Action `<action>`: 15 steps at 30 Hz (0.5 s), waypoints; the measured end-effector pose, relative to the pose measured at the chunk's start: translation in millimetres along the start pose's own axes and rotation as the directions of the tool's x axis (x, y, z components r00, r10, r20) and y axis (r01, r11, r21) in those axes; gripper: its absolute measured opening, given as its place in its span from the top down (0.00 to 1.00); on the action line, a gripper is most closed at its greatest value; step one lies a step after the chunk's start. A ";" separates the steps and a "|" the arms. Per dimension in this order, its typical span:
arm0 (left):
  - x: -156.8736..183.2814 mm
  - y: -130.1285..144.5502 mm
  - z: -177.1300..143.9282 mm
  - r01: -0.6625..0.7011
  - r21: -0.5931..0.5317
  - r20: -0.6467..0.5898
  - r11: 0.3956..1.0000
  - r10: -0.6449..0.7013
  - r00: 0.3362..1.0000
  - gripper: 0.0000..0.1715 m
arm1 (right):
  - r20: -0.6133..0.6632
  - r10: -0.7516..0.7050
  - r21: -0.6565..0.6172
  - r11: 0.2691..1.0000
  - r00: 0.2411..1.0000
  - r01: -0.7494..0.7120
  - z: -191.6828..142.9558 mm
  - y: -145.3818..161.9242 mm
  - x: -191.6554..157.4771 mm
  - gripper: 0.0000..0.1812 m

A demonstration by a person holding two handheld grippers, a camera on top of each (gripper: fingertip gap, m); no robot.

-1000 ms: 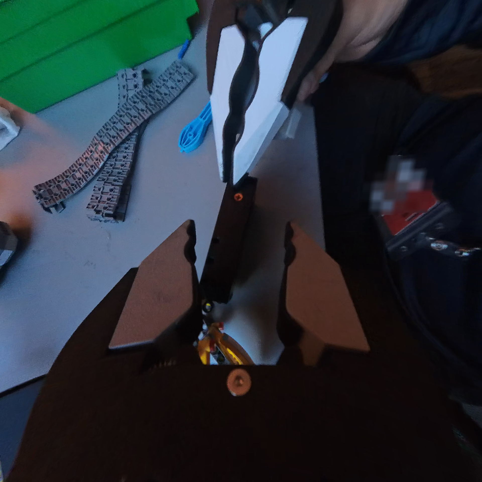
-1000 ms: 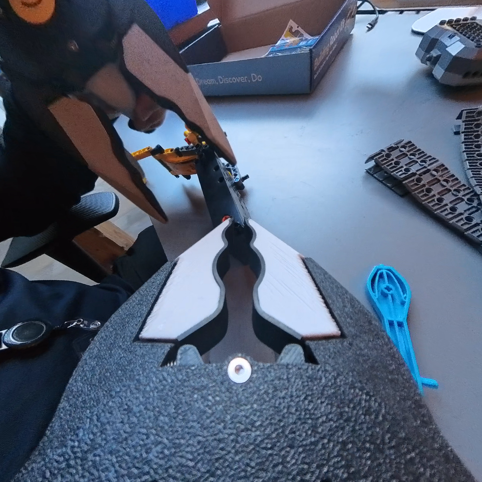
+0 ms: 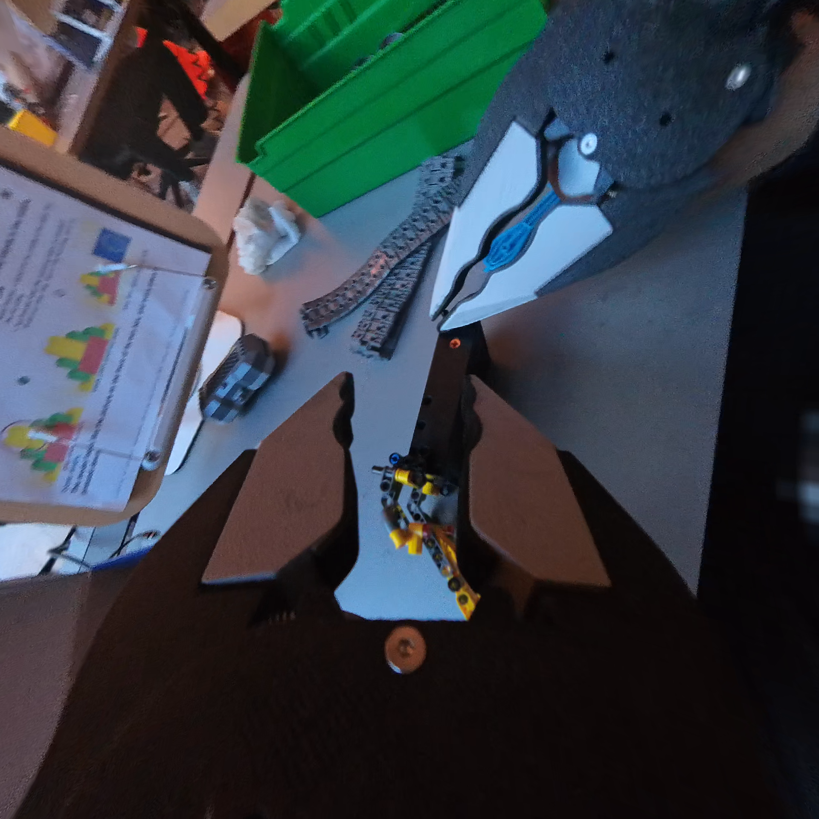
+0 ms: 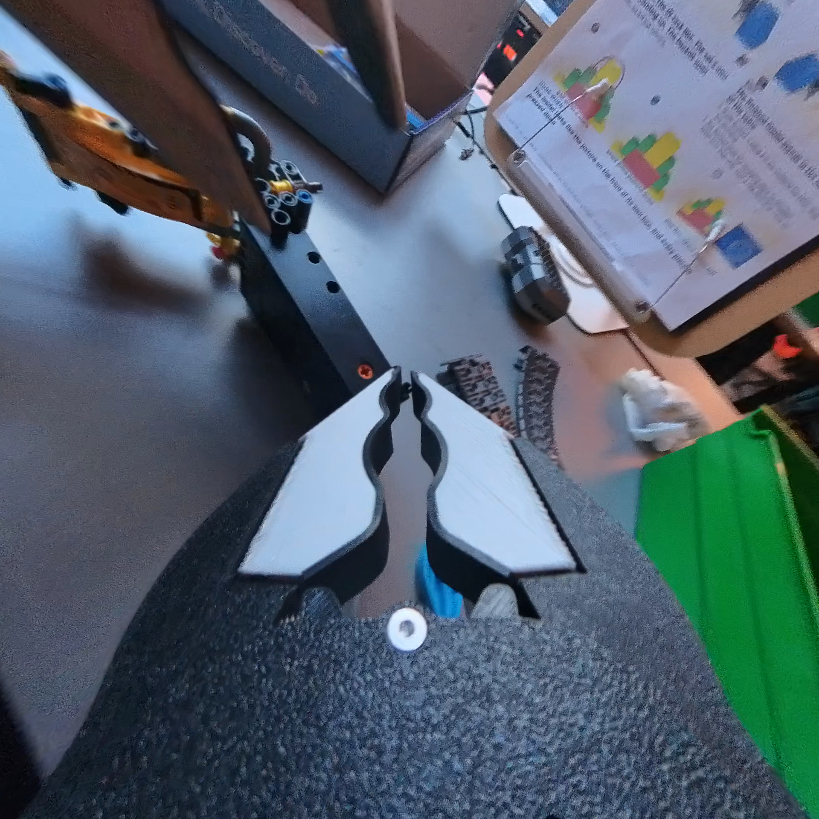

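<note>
A long black beam [image 3: 443, 399] lies on the grey table [image 3: 598, 399], with a yellow and black brick assembly [image 3: 421, 523] at its near end. My left gripper [image 3: 410, 379] is open around it, and the beam runs along the inner edge of the right brown finger. My right gripper [image 3: 443, 319], with white fingers, is shut on the beam's far end. In the right wrist view its tips [image 4: 405, 381] pinch the end of the beam [image 4: 310, 301]. The left gripper's brown fingers [image 4: 177, 111] stand over the yellow assembly [image 4: 111, 155].
A green bin [image 3: 376, 111] stands at the back, with dark track strips [image 3: 385, 274], a blue tool [image 3: 509, 241], a white crumpled lump [image 3: 266, 235] and a grey block model [image 3: 237, 383] before it. A board with printed sheets [image 3: 88, 332] hangs over the left. A cardboard box [image 4: 310, 79] sits beyond. The grippers' ends are close to 8 cm from one another.
Both grippers have swung round with the beam, so the board and the bin came into view. The beam now lies by my left gripper's right finger instead of its left one.
</note>
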State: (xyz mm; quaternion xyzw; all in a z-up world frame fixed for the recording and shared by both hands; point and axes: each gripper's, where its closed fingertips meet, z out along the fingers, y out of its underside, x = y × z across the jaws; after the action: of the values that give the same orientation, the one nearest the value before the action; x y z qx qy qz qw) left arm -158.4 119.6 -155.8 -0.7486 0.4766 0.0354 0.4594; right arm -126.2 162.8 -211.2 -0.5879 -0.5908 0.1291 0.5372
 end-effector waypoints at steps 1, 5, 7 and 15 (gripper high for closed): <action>-4.5 1.8 -7.1 0.020 0.005 0.018 1.000 -0.020 1.000 0.72 | -0.015 -0.012 0.003 1.000 1.000 0.012 5.9 -1.9 2.3 1.00; -17.6 28.4 -43.2 0.119 0.043 0.117 0.992 -0.123 0.985 0.72 | -0.060 0.001 0.040 0.999 0.998 0.001 28.0 -7.8 11.1 1.00; -17.0 46.6 -61.1 0.202 0.089 0.134 0.975 -0.213 0.968 0.73 | -0.089 0.008 0.062 0.998 0.996 -0.002 36.0 -9.1 14.5 1.00; 4.4 115.9 -101.5 0.434 0.023 0.087 0.901 -0.434 0.897 0.72 | -0.257 -0.118 0.003 0.992 0.959 0.123 53.0 -11.0 25.7 1.00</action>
State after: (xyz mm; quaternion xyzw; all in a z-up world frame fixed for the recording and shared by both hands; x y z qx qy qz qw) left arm -281.6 29.0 -175.3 -0.8330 0.2767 -0.0352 0.4778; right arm -167.1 206.6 -210.9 -0.5575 -0.5498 0.0244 0.6215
